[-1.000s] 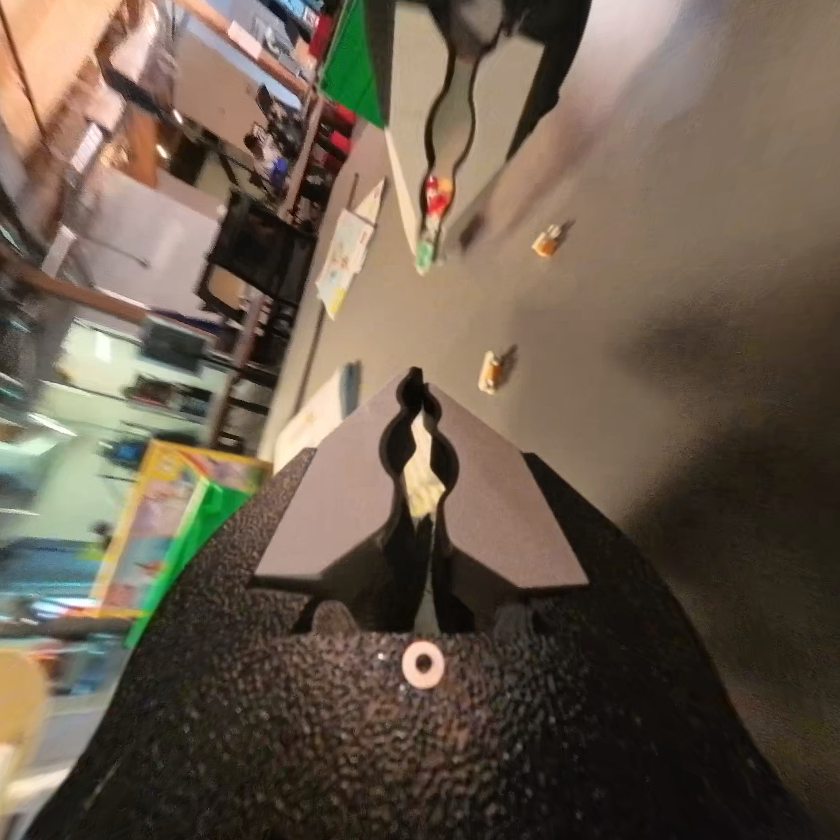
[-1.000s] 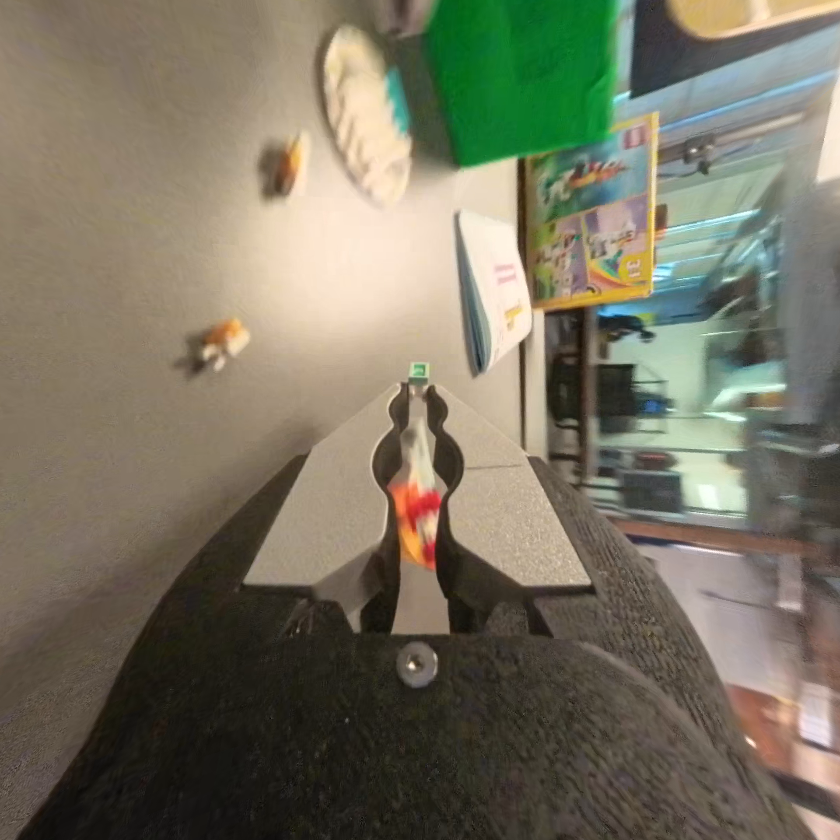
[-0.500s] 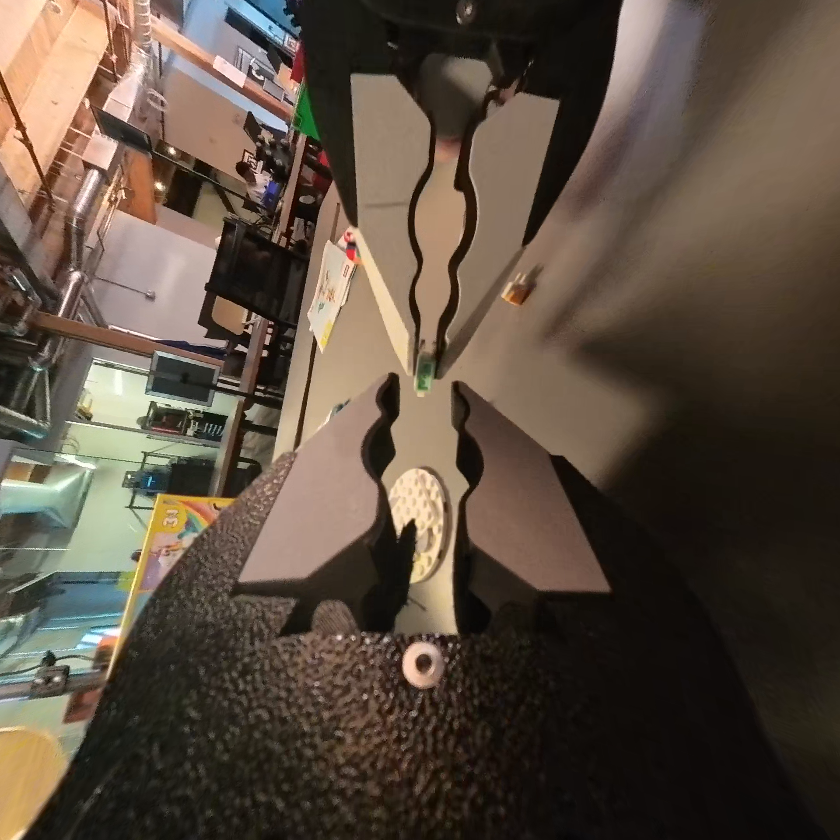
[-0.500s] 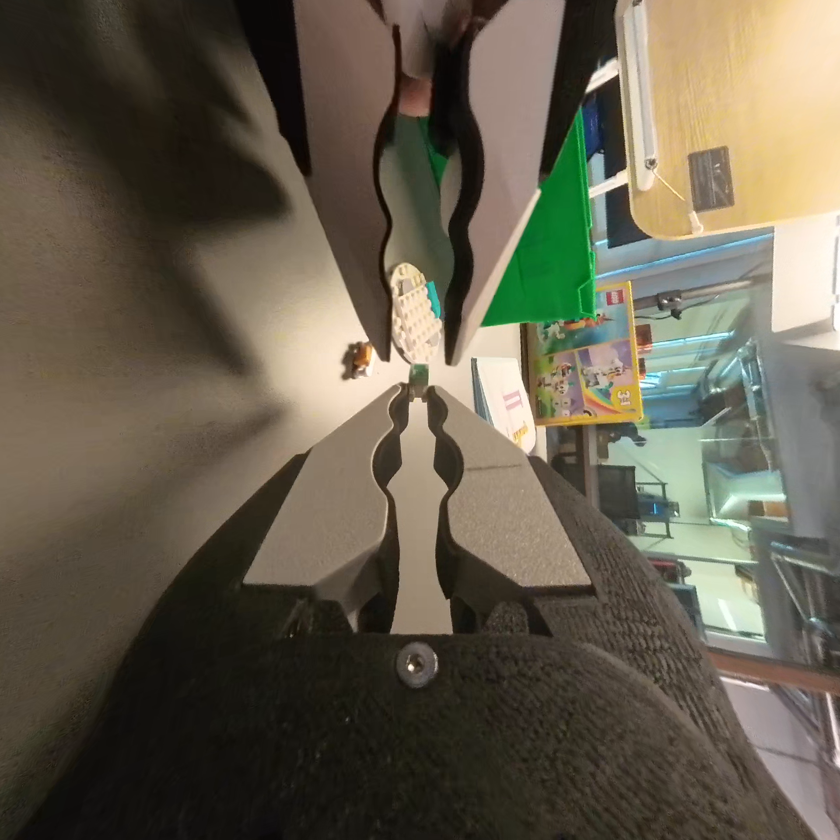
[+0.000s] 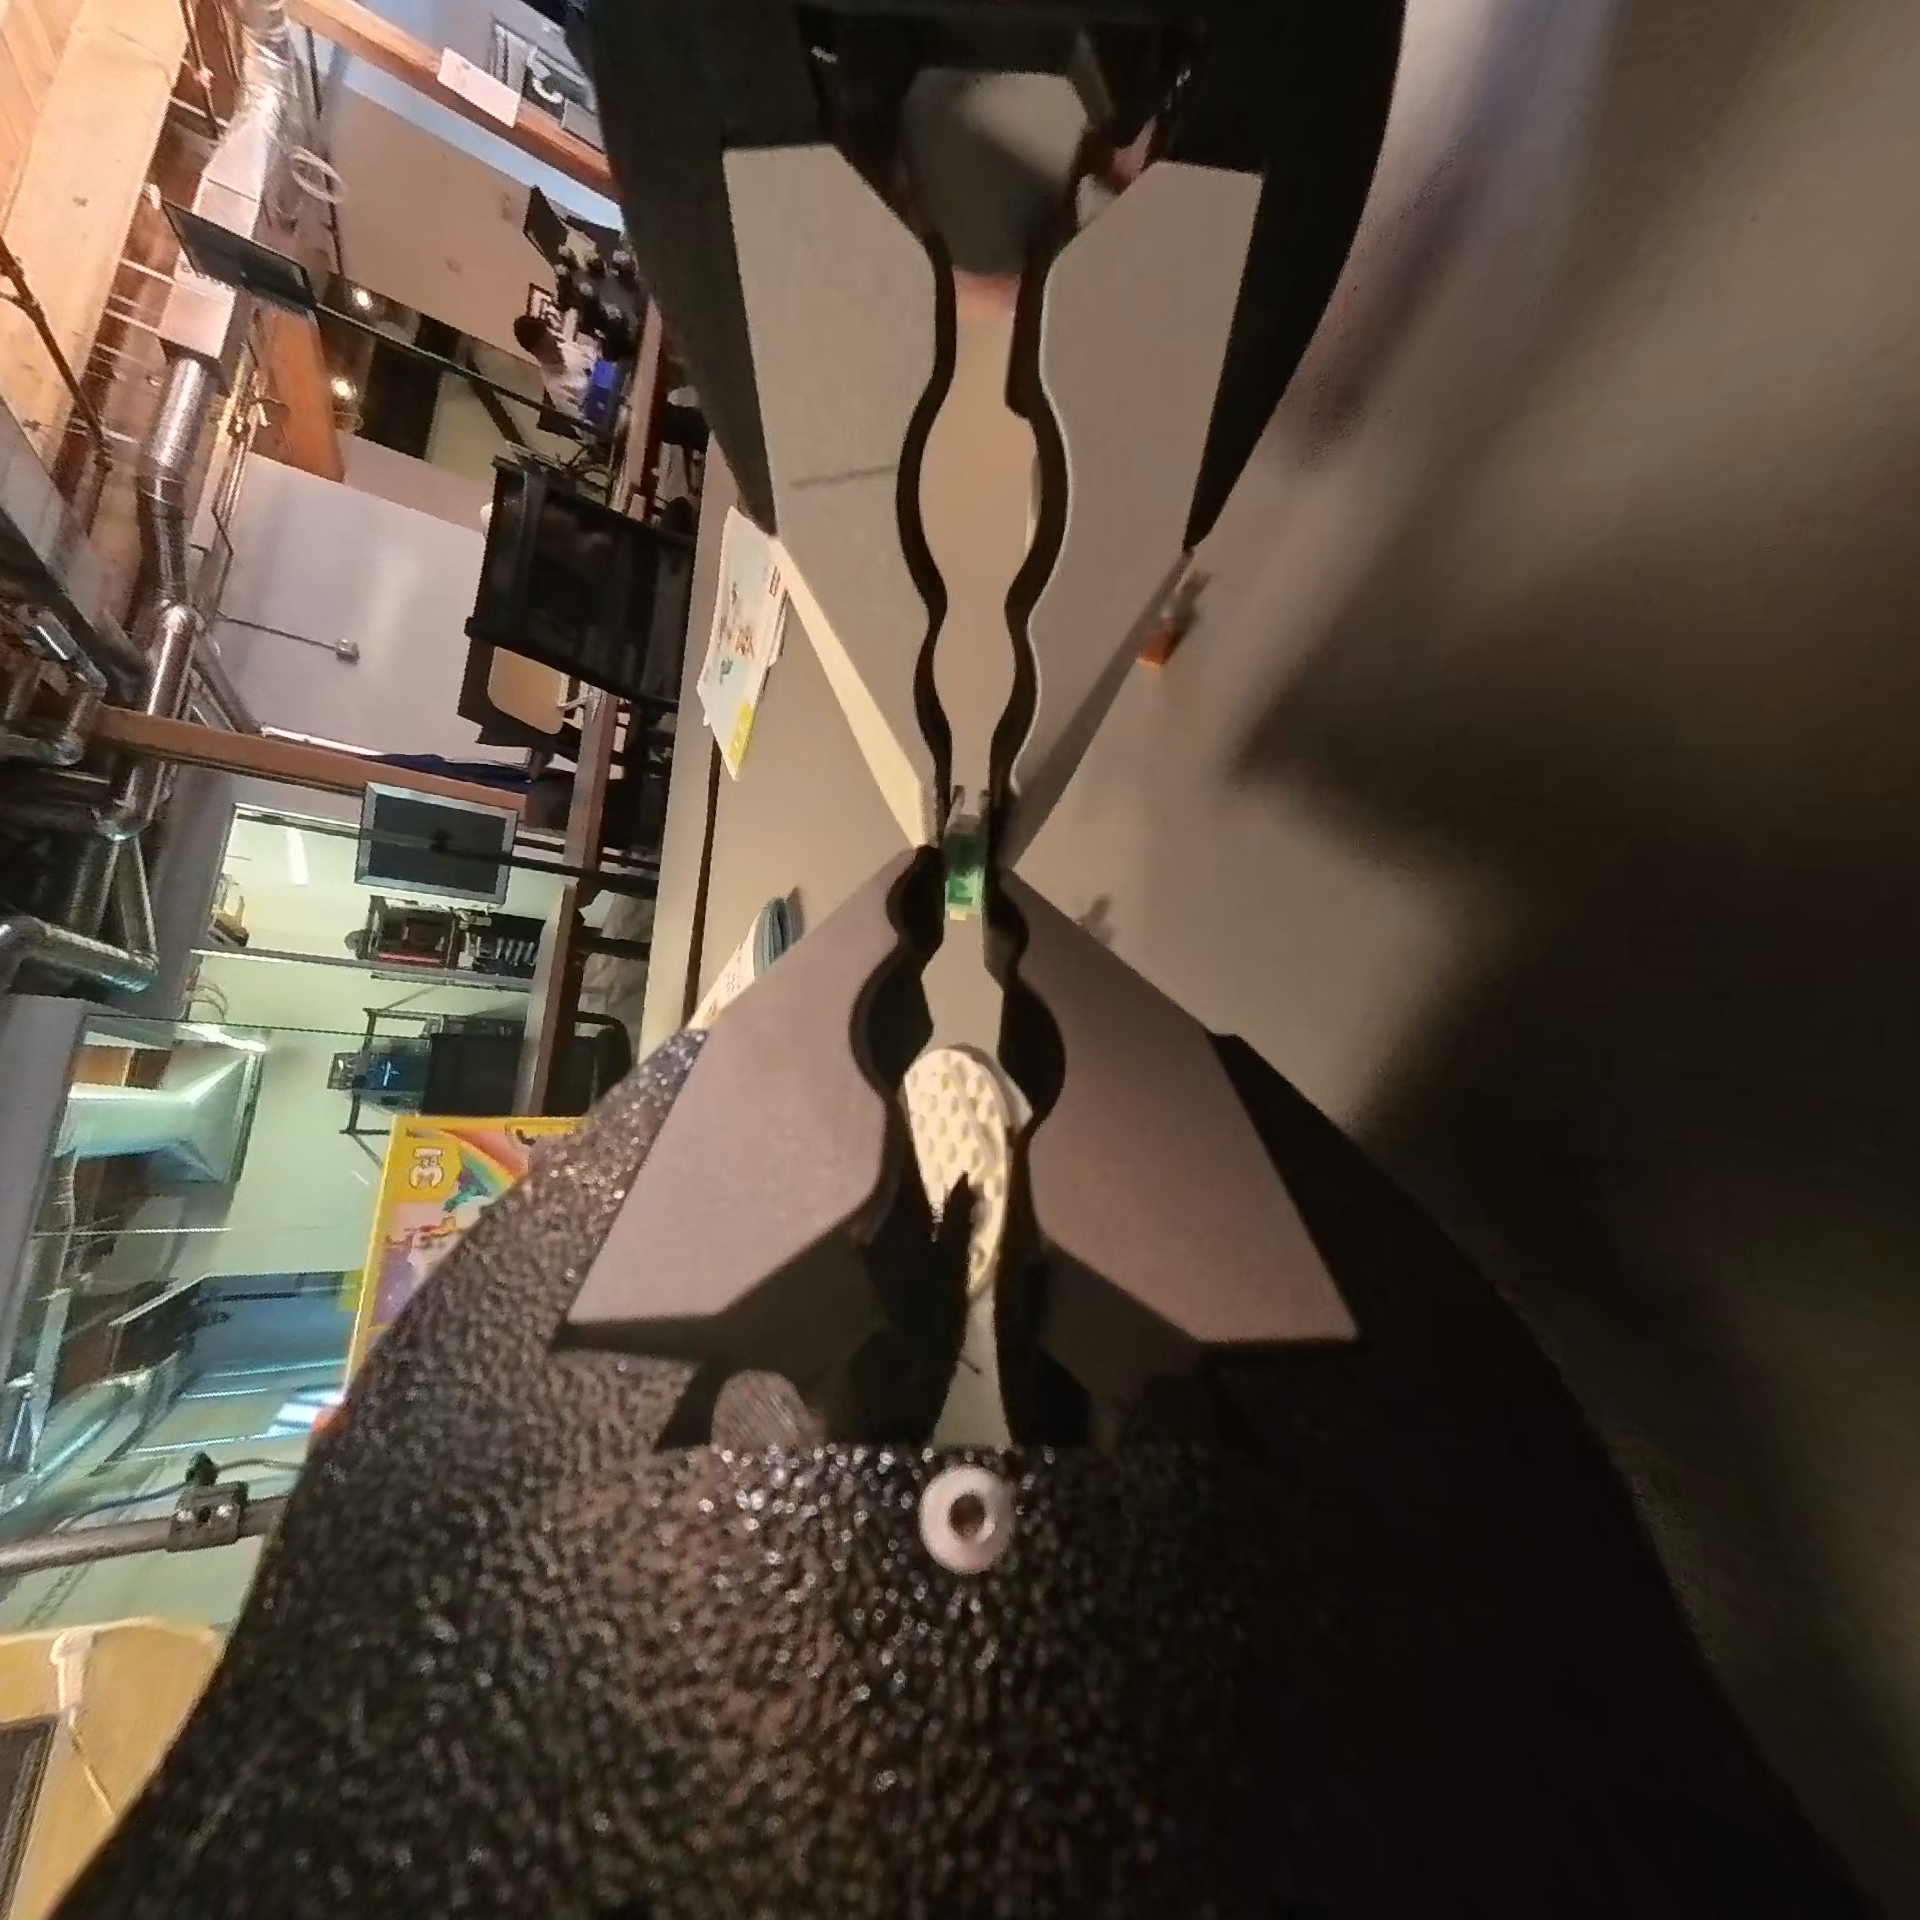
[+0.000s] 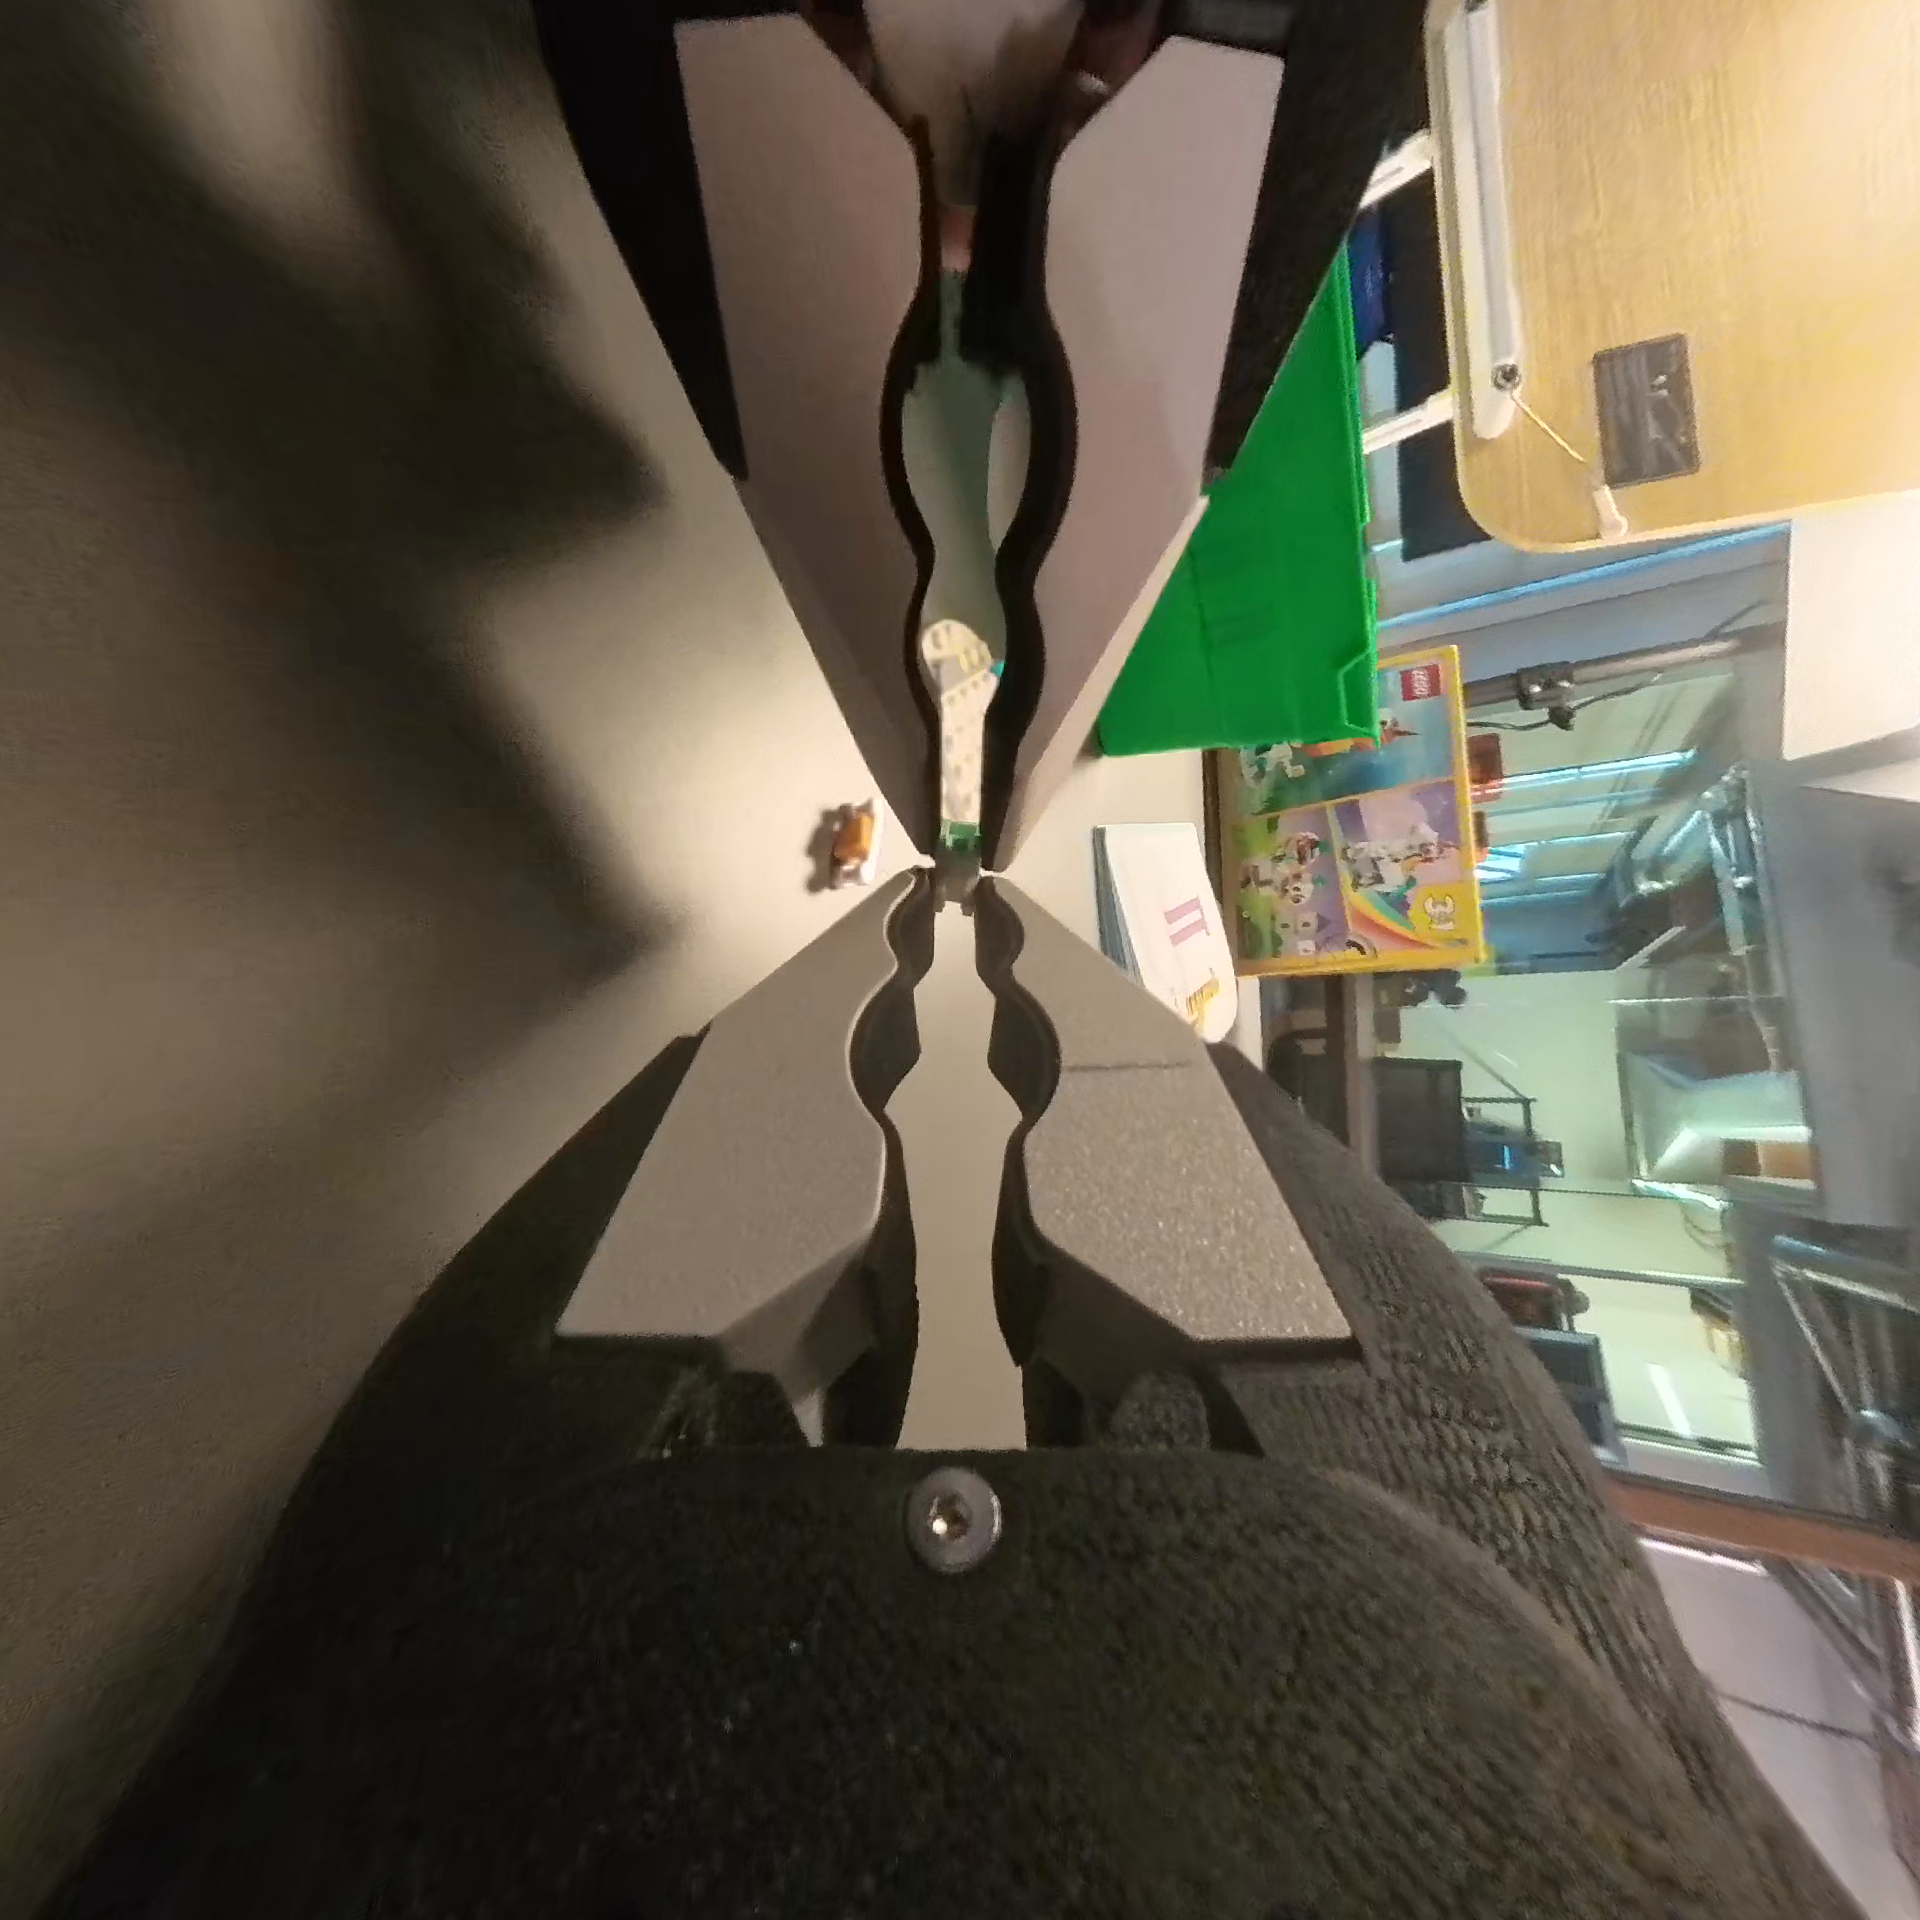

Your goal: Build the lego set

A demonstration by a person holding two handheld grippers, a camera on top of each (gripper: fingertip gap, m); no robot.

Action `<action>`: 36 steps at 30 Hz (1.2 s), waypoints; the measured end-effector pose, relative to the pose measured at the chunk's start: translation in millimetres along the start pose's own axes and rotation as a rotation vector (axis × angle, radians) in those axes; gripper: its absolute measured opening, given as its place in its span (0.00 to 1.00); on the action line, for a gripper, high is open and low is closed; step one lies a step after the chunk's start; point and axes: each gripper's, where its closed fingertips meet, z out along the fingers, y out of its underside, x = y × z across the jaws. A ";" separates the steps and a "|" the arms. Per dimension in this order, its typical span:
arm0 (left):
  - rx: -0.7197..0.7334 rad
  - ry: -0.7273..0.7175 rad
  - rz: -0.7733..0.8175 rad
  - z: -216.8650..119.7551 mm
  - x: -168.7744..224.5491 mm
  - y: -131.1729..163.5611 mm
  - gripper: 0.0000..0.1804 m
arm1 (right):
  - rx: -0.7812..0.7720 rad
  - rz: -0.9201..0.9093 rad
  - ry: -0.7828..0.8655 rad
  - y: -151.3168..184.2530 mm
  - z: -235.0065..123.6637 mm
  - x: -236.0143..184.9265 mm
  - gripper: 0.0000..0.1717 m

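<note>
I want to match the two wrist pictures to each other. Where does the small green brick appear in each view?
Left wrist view: the small green brick sits at picture centre, where both grippers' fingertips meet.
Right wrist view: same brick, just above centre, between the facing tips.
Shared landmark: the white studded round plate on the grey table.

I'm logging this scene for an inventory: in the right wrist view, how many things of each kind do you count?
grippers, left gripper and right gripper: 2
toy pieces, green piece, orange piece, white round plate: 3
green board: 1
yellow box: 1
booklet: 1
total: 8
</note>
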 end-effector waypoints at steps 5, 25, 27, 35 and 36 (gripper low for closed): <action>0.006 -0.122 -0.014 -22.3 -21.9 9.8 0.00 | -0.266 -0.049 0.010 61.2 -2.6 5.0 0.03; 0.029 -0.095 -0.376 -29.5 -42.2 28.3 0.03 | 0.090 0.115 0.161 15.0 -11.7 26.8 0.03; 0.006 -0.221 -0.367 -47.5 -74.3 27.3 0.03 | 0.112 0.115 0.188 13.4 -13.2 29.2 0.03; -0.414 -0.440 -0.727 -124.3 -161.9 131.2 0.03 | 0.166 0.232 0.203 11.9 -17.5 37.6 0.04; -0.464 -0.405 -0.796 -126.5 -157.8 147.6 0.03 | 0.170 0.234 0.200 11.3 -17.9 37.2 0.04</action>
